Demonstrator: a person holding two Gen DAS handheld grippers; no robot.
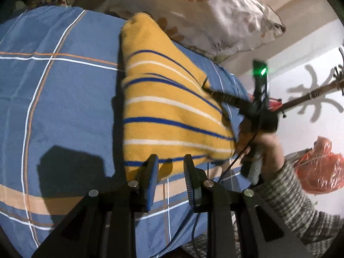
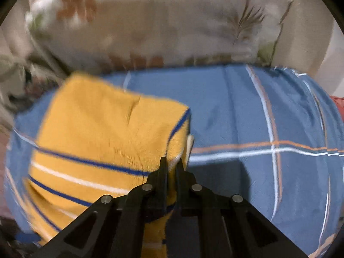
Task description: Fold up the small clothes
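Observation:
A yellow garment (image 1: 169,111) with blue and white stripes lies on the blue checked bedcover (image 1: 64,99). My left gripper (image 1: 171,161) is open, its fingertips just over the garment's near edge, holding nothing. My right gripper (image 2: 171,163) is shut on the garment's edge (image 2: 178,148) and lifts a folded flap of it (image 2: 111,129). In the left wrist view the right gripper (image 1: 211,93) shows at the garment's right side, held by a hand in a grey sleeve.
A white floral pillow (image 1: 206,15) lies at the head of the bed, also seen in the right wrist view (image 2: 150,21). An orange plastic bag (image 1: 320,167) and a coat stand (image 1: 311,94) are beyond the bed's right edge by a white wall.

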